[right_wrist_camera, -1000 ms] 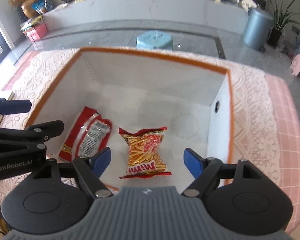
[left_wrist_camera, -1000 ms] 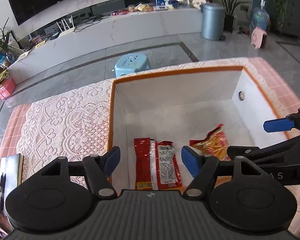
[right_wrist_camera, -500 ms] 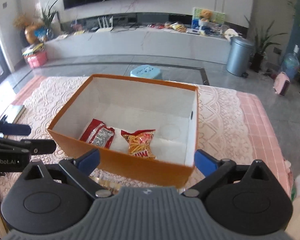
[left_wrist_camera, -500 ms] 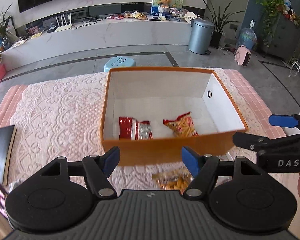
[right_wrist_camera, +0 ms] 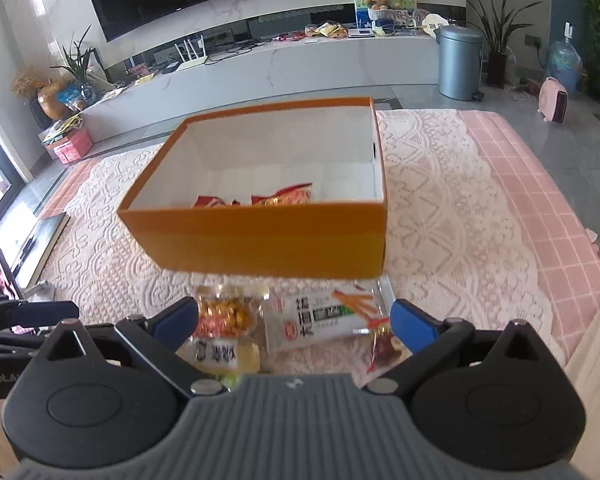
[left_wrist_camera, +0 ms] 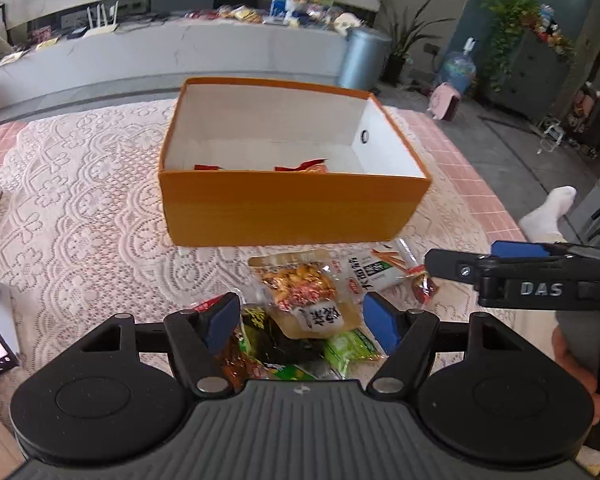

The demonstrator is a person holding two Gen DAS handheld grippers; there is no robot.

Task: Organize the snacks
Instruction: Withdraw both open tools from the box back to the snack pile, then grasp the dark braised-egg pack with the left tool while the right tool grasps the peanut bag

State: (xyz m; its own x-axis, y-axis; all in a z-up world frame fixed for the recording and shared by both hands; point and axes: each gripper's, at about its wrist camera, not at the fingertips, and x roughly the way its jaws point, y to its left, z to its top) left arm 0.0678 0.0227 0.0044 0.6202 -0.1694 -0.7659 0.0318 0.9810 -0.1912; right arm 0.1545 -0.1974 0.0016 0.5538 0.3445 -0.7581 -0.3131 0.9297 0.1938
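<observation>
Both grippers have been drawn back from the box (left_wrist_camera: 292,208) to the snacks (left_wrist_camera: 308,300) at the tabletop's near edge. Left gripper (left_wrist_camera: 300,322) is held wide and empty; right gripper (right_wrist_camera: 294,322) is fully spread, empty.

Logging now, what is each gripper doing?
Left gripper: open, empty.
Right gripper: open, empty.
</observation>
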